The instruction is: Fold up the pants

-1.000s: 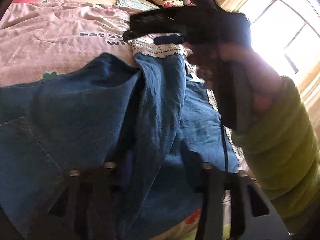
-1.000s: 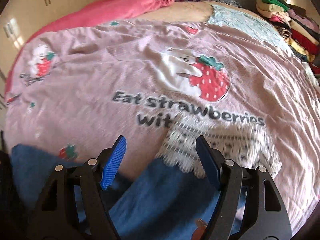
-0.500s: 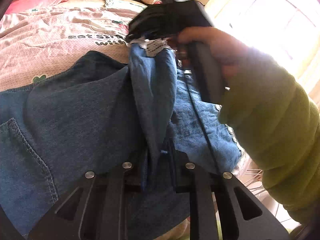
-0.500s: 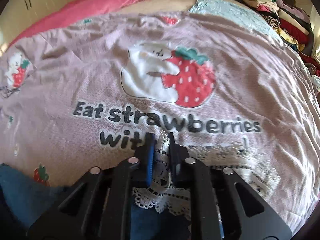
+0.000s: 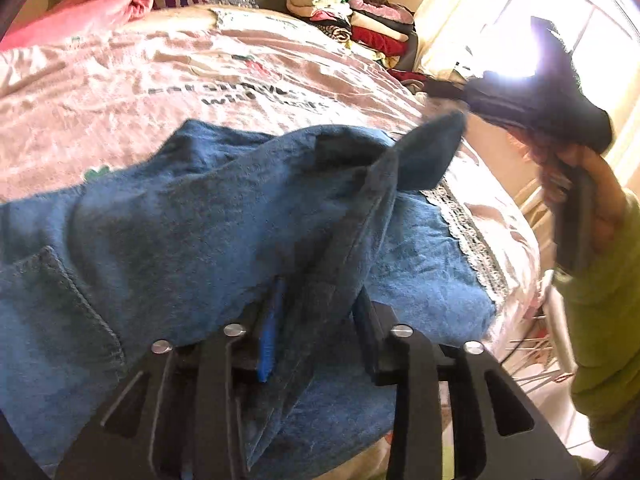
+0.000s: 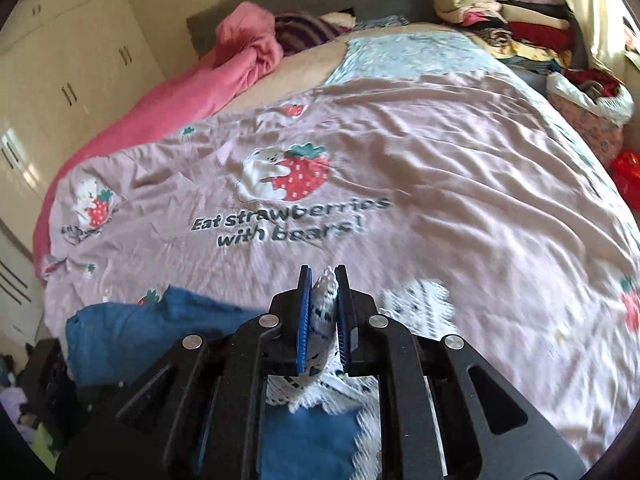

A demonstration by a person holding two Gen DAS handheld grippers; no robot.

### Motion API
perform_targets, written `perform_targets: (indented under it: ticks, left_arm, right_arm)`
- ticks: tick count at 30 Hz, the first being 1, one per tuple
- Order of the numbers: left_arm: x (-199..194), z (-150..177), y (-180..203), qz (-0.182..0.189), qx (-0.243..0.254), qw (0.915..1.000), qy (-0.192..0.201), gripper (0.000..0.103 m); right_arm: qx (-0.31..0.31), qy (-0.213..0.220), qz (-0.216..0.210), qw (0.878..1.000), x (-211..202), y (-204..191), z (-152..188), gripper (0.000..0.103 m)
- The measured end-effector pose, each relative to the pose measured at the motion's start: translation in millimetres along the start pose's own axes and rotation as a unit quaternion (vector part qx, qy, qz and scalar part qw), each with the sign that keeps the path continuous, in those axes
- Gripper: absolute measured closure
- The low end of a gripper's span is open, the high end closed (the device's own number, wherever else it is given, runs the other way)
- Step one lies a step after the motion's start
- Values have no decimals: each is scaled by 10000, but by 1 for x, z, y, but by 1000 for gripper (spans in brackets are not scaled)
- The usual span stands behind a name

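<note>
Blue denim pants [image 5: 200, 216] with white lace hems lie on the pink strawberry bedspread [image 5: 100, 92]. My left gripper [image 5: 316, 312] is shut on a raised fold of the denim. My right gripper [image 6: 324, 312] is shut on the white lace hem [image 6: 325, 304] of one leg and holds it above the bed. In the left wrist view the right gripper [image 5: 480, 100] is up at the right and pulls that leg taut. The other leg's lace hem [image 5: 468, 240] lies flat on the bed. More denim [image 6: 132, 332] shows in the right wrist view at lower left.
A pink blanket [image 6: 208, 80] is bunched at the head of the bed. A pile of folded clothes [image 6: 500, 12] stands at the far right corner. A white wardrobe [image 6: 60, 64] stands on the left. A bright window [image 5: 552, 20] is at the right.
Both grippers have closed on the pants. The right gripper has lifted the lace hem up and away from the bed, and the leg now stretches between the two grippers.
</note>
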State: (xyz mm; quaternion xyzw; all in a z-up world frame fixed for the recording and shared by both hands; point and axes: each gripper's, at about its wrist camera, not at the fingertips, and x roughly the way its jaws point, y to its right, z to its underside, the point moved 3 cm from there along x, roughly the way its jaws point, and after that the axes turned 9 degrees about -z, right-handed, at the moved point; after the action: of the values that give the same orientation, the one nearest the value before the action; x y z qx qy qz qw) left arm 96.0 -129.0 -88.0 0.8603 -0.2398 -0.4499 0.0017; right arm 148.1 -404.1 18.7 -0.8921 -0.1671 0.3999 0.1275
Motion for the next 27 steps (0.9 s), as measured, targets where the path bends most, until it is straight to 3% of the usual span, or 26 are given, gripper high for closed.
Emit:
perform_targets:
  ticks: [1, 8, 11, 18, 27]
  left_arm:
    - [-2, 1, 2, -31, 40, 10000, 21, 100]
    - [-39, 2, 5, -271, 633, 9973, 242, 100]
    - [-47, 8, 11, -497, 1019, 9933, 221, 100]
    - [-45, 27, 18, -573, 1284, 9901, -36, 100]
    - [-37, 31, 17, -677, 1235, 9899, -179, 99]
  right_arm:
    - [63, 48, -5, 10000, -9, 3, 6, 96]
    - [396, 172, -93, 9990, -67, 19, 61, 96]
    - [500, 44, -98, 9987, -76, 23, 87, 96]
    - [831, -304, -260, 9957, -81, 34, 135, 96]
    - [416, -459, -401, 9973, -54, 29, 142, 70]
